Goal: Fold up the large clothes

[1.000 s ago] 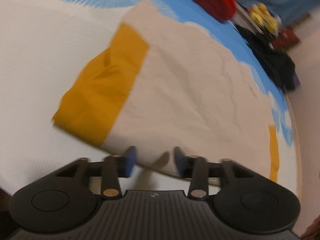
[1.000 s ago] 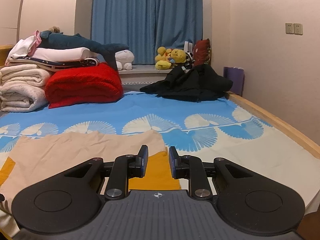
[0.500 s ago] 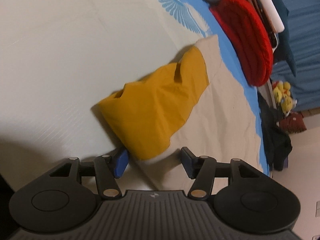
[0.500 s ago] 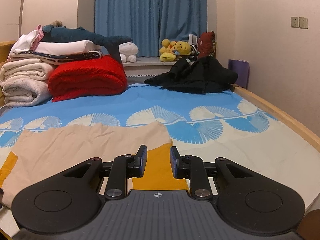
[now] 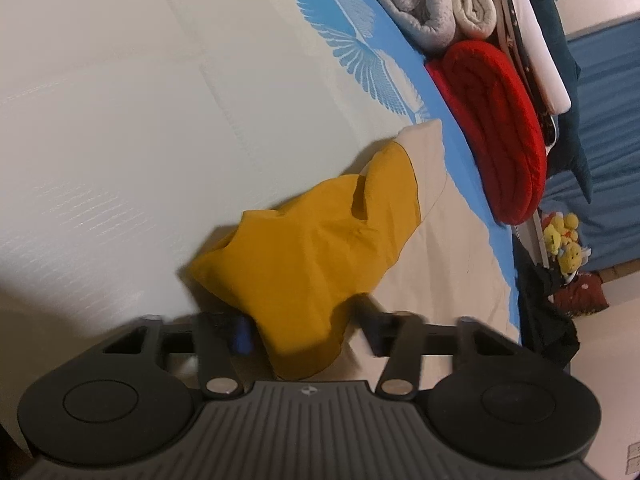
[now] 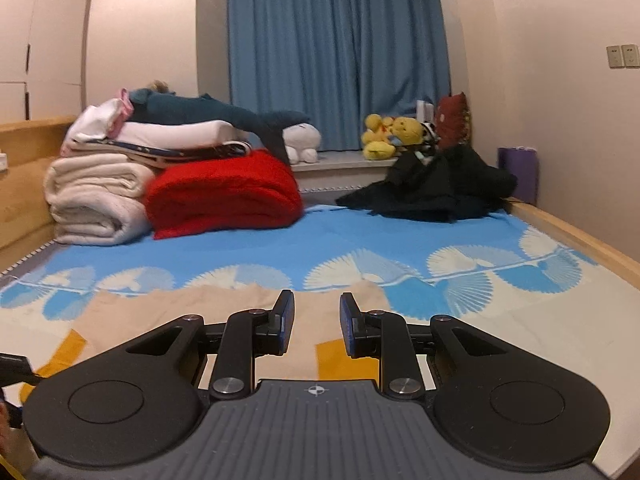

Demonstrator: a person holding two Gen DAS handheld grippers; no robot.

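Note:
A large beige garment (image 6: 192, 308) with yellow sleeves lies flat on the blue and white bed sheet (image 6: 360, 236). In the left wrist view one yellow sleeve (image 5: 320, 248) stands bunched up off the sheet, its lower end between the fingers of my left gripper (image 5: 304, 332). The jaws are closing around it, and a wide gap still shows between them. My right gripper (image 6: 316, 322) hovers low over the garment's near edge, jaws a little apart with nothing between them. The other yellow sleeve (image 6: 346, 360) lies just below its right finger.
A folded red blanket (image 6: 224, 192) and rolled white blankets (image 6: 96, 196) are stacked at the bed's far left, with a shark plush (image 6: 208, 110) on top. Black clothes (image 6: 436, 188) lie at the far right. A wooden bed rail (image 6: 580, 236) runs along the right.
My left gripper rolled and dropped to the yellow sleeve, which went from lying flat to bunched up between the fingers. The right gripper stayed over the garment's near edge.

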